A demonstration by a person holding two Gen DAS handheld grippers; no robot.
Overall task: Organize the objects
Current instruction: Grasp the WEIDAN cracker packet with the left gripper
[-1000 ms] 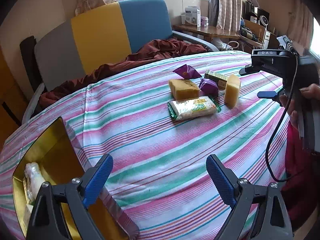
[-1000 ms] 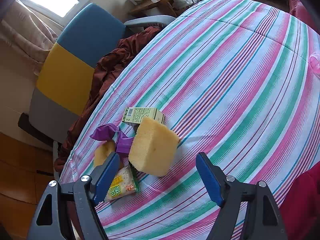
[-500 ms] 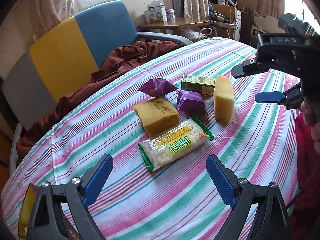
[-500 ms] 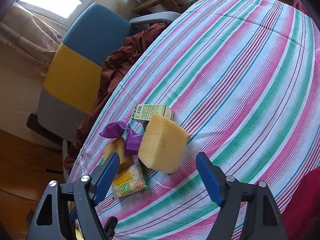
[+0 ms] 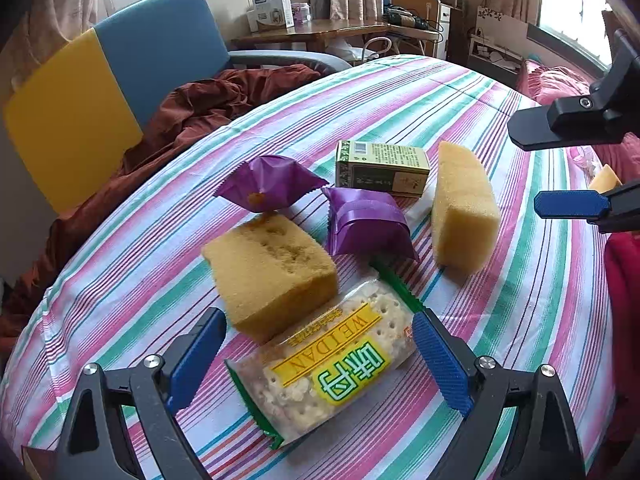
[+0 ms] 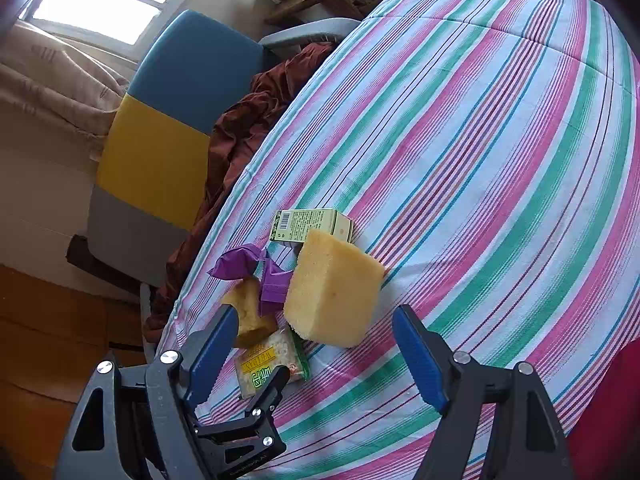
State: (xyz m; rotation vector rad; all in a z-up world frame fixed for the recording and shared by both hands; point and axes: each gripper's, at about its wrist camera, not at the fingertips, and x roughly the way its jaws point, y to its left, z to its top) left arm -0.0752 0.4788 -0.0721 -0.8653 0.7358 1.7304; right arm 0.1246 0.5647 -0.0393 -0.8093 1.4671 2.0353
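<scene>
On the striped tablecloth (image 5: 460,92) lie a cracker packet (image 5: 324,368), a dark yellow sponge (image 5: 272,272), two purple wrapped snacks (image 5: 268,186) (image 5: 366,224), a green box (image 5: 380,166) and an upright pale sponge (image 5: 464,212). My left gripper (image 5: 316,352) is open, its fingers straddling the cracker packet without touching it. My right gripper (image 6: 312,348) is open just short of the pale sponge (image 6: 332,288); nothing is held. In the right wrist view the cracker packet (image 6: 268,360) lies behind the left finger, with the left gripper's frame (image 6: 248,428) below it.
A blue, yellow and grey chair (image 5: 100,76) with a brown cloth (image 5: 208,100) stands beyond the table's far edge. A cluttered wooden desk (image 5: 320,34) is behind it. Red fabric (image 5: 624,304) lies at the right. Bare striped cloth (image 6: 500,140) stretches to the right of the objects.
My left gripper swept right and down from the yellow box to the object cluster, ending over the cracker packet. The right gripper stayed by the pale sponge. Both remained open.
</scene>
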